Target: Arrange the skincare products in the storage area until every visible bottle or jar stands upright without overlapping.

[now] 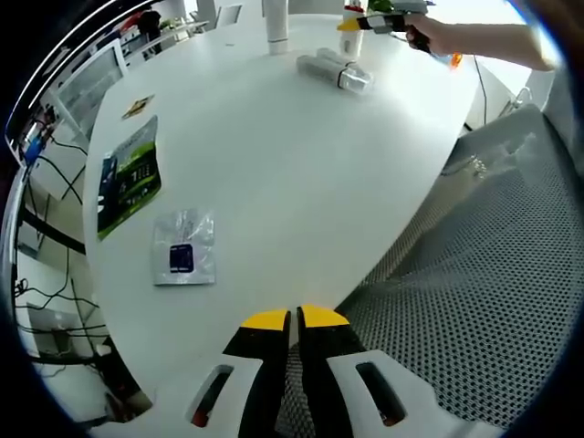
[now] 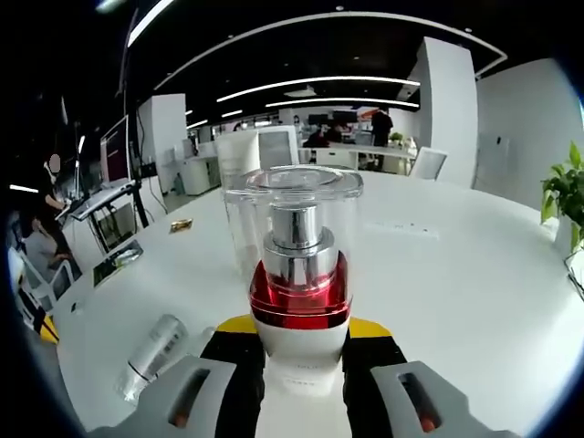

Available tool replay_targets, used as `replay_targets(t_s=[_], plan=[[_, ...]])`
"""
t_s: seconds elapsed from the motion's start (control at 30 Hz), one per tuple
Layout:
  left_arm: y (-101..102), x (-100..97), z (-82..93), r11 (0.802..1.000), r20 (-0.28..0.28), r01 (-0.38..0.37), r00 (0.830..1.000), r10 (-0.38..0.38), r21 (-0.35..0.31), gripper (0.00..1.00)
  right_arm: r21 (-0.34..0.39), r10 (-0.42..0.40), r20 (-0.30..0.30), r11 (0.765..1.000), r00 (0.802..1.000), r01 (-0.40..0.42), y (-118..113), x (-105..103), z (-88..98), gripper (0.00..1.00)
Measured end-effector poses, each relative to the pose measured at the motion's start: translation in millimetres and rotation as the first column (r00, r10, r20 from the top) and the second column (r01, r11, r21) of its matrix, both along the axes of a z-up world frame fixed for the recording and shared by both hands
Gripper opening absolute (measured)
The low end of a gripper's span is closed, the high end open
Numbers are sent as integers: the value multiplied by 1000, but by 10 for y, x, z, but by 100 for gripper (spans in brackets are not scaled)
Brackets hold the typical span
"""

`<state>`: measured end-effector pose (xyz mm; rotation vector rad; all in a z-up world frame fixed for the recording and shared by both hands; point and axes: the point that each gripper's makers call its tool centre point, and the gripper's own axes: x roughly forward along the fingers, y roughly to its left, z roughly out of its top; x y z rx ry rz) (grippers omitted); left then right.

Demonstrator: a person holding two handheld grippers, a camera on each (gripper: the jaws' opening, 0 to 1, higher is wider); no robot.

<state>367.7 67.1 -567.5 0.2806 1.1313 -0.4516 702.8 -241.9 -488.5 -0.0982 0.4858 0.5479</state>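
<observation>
Right gripper view: pump bottle (image 2: 301, 292) between jaws

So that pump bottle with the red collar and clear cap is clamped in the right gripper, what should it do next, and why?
Probably lower the white pump bottle with red collar and clear cap onto a bare patch of the white table and let go: the right gripper holds it upright already. A clear tube-shaped bottle lies on its side nearby and looks like the next one to stand up.

Left gripper (image 1: 292, 318) closed; right gripper (image 2: 301, 333) clamps a bottle (image 2: 299, 274).
</observation>
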Motion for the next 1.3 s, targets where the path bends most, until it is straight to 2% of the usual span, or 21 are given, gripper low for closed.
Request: replay_targets(t_s=[0.17,0.4,0.53,0.7,0.87,1.3], plan=[[0,-2,-3,1000,-2,-2,1000,2,0,0,-8,14,-38,1000,999,-14,14,15,-76,28],[2,-2,-4,1000,-4,-5,1000,5,-2,0,-50,33,-37,998,999,-35,14,41,-75,26],[7,-1,-5,1000,-3,-6,1000,6,-1,0,-23,16,-42,1000,999,-17,8,70,-51,25],[7,-1,1,1000,-3,-8,1000,8,-1,0,-18,60,-52,998,997,-61,86,73,-46,24],[8,-1,-1,1000,-4,-8,1000,8,-1,0,2,41,-58,999,997,-41,79,101,-52,24],[10,-2,0,1000,-6,-11,1000,11,-3,0,-17,42,-45,999,998,-43,98,287,27,25]])
